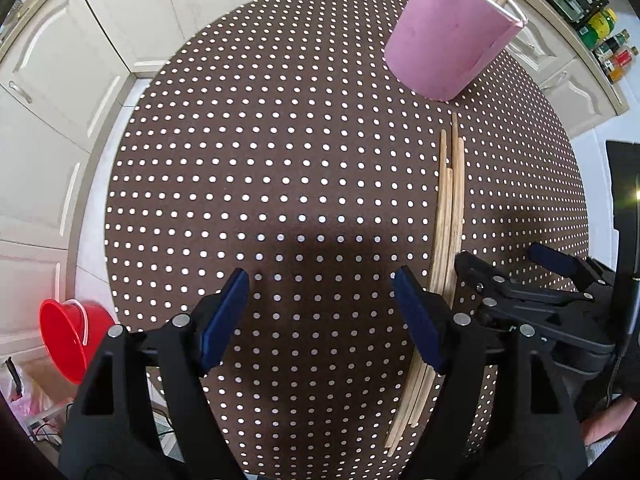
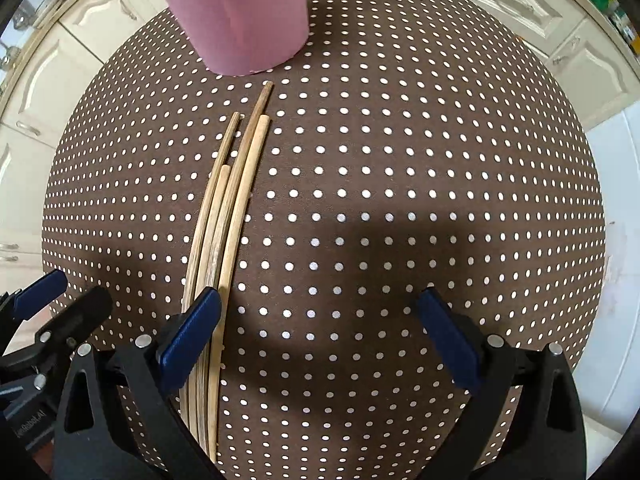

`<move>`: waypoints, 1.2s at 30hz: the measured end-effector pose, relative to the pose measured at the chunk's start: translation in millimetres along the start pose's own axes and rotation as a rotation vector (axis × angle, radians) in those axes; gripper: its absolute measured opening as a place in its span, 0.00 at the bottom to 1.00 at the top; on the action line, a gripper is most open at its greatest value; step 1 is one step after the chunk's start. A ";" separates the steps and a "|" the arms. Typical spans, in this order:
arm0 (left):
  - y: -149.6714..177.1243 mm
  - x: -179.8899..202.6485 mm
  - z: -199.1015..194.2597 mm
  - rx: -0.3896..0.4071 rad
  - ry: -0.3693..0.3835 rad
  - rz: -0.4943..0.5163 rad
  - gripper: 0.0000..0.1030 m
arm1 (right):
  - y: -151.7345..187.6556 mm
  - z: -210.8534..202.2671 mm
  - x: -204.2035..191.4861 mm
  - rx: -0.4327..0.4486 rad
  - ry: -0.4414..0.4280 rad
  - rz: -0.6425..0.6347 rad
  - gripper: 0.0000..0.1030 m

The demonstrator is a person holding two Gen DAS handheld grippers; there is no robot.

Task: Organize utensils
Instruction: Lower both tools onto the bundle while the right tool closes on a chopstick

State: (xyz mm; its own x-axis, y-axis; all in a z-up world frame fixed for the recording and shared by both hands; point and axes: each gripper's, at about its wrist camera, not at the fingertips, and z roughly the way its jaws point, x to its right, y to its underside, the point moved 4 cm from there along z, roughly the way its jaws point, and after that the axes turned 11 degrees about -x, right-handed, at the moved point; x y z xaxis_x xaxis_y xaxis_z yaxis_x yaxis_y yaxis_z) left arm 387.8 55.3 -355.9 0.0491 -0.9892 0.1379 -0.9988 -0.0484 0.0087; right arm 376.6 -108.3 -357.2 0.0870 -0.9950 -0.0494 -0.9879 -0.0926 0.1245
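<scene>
Chopsticks (image 2: 224, 236) lying bundled mid-tabletop (image 1: 280, 160), tips toward pink cup (image 1: 444, 40) near far edge. Left gripper (image 1: 320, 320) and right gripper (image 2: 320, 344) both spread wide, empty, flanking bundle. Pickup step; next, straddle bundle and pinch.

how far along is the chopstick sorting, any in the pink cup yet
Partly done: a few chopsticks already stand in the pink cup. Nothing is in hand: the left gripper and right gripper are both open and empty above the dotted tablecloth. Left to do: the bundle of loose chopsticks lying flat beside the cup must be picked up and put in.
</scene>
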 end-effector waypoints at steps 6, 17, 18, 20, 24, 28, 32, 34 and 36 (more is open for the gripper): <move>-6.0 -2.2 4.6 -0.008 0.016 -0.011 0.72 | -16.6 2.5 -24.4 -0.016 0.059 -0.006 0.91; -9.2 4.7 11.4 -0.027 0.048 0.021 0.72 | -6.9 -12.3 -31.3 0.104 -0.014 -0.065 0.28; -9.3 7.5 12.0 -0.029 0.052 0.024 0.72 | -6.9 -12.5 -27.3 0.109 -0.030 -0.055 0.24; -9.1 13.7 14.2 -0.037 0.070 0.026 0.73 | -6.2 -12.8 -17.7 0.119 -0.083 -0.032 0.13; -12.1 26.8 15.8 -0.040 0.082 0.056 0.73 | -4.2 -10.1 -3.3 0.144 -0.183 0.010 0.05; -17.6 40.8 20.1 -0.042 0.053 0.080 0.73 | -2.0 -12.5 5.5 0.153 -0.220 0.009 0.05; -24.4 53.7 26.1 -0.043 0.014 0.080 0.73 | 3.8 -20.2 31.4 0.155 -0.260 0.003 0.04; -27.8 64.1 31.7 -0.049 -0.002 0.076 0.73 | 6.1 -20.7 48.4 0.150 -0.281 0.003 0.04; -31.0 74.5 38.4 -0.054 -0.034 0.073 0.73 | 7.4 -19.8 58.4 0.147 -0.300 -0.001 0.04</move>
State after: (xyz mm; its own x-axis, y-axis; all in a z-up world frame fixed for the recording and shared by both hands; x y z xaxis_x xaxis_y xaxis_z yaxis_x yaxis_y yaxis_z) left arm 422.3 -22.2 -383.9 -0.0247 -0.9940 0.1064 -0.9981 0.0306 0.0537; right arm 376.9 -167.8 -339.5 0.0681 -0.9374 -0.3414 -0.9977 -0.0656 -0.0189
